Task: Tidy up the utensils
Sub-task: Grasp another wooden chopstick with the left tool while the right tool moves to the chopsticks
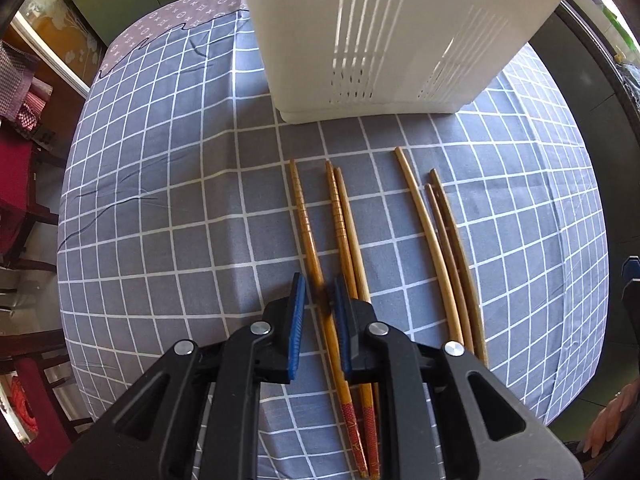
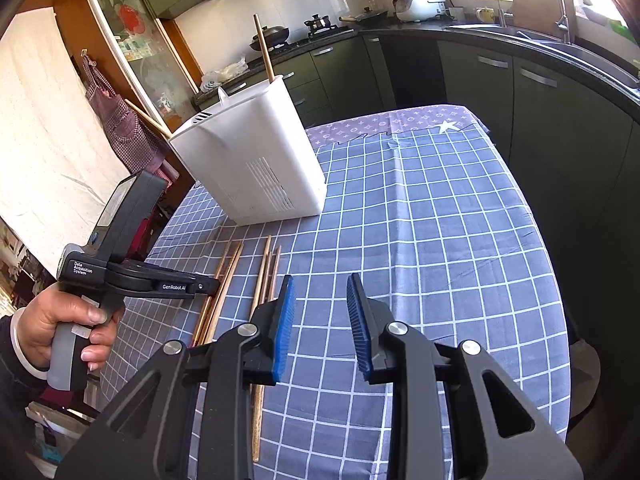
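The left gripper [image 1: 320,294] is pointing down at the checked cloth [image 1: 168,208], its blue pads [image 1: 297,312] standing close together around the leftmost chopstick [image 1: 306,224]. The stick is passing between them and looks blurred there; the right pad is lying against it, while a sliver of gap is showing at the left pad, so a firm pinch cannot be told. Two more chopsticks [image 1: 348,236] are lying just right of the pads, touching each other, with red-patterned ends near the camera. Three darker, plainer sticks [image 1: 444,248] are resting well apart to the right.

The right gripper [image 2: 320,320] is hovering over bare cloth, its jaws partly open and holding nothing.

The white slotted bin [image 2: 256,160] is standing upright beyond the sticks, with one chopstick [image 2: 264,50] poking up from it.
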The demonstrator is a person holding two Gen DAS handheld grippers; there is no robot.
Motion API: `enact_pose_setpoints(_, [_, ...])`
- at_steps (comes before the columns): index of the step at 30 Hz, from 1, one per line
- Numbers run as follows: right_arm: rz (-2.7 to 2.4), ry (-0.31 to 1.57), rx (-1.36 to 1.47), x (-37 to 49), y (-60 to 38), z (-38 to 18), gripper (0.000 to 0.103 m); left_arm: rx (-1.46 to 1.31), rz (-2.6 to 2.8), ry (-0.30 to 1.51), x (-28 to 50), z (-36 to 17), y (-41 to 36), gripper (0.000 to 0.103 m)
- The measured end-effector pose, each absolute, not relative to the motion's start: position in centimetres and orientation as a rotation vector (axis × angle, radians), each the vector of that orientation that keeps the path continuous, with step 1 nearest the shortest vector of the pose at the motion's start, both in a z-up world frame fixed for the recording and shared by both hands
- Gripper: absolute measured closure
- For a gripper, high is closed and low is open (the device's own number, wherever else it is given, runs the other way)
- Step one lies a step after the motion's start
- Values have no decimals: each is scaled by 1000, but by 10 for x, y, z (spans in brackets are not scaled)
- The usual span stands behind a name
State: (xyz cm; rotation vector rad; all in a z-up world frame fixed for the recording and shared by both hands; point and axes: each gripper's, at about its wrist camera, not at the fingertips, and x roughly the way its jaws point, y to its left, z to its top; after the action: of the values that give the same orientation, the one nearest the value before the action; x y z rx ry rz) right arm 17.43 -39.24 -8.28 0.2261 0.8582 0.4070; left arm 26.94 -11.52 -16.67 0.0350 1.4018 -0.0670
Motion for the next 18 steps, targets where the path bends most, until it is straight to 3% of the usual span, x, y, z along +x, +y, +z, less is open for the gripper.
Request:
enact_pose_setpoints(2, [409,863,226,175,-392,-82,76,23,-63,1425,270,-167,-115,94])
enact_pose_setpoints(9, [430,885,178,179,-376,-79,76,14,-54,1515,275,-168,-115,97])
enact_pose_setpoints(18, [539,1093,18,224,-322,-109,76,-16,-98,1398,267,-131,-95,97])
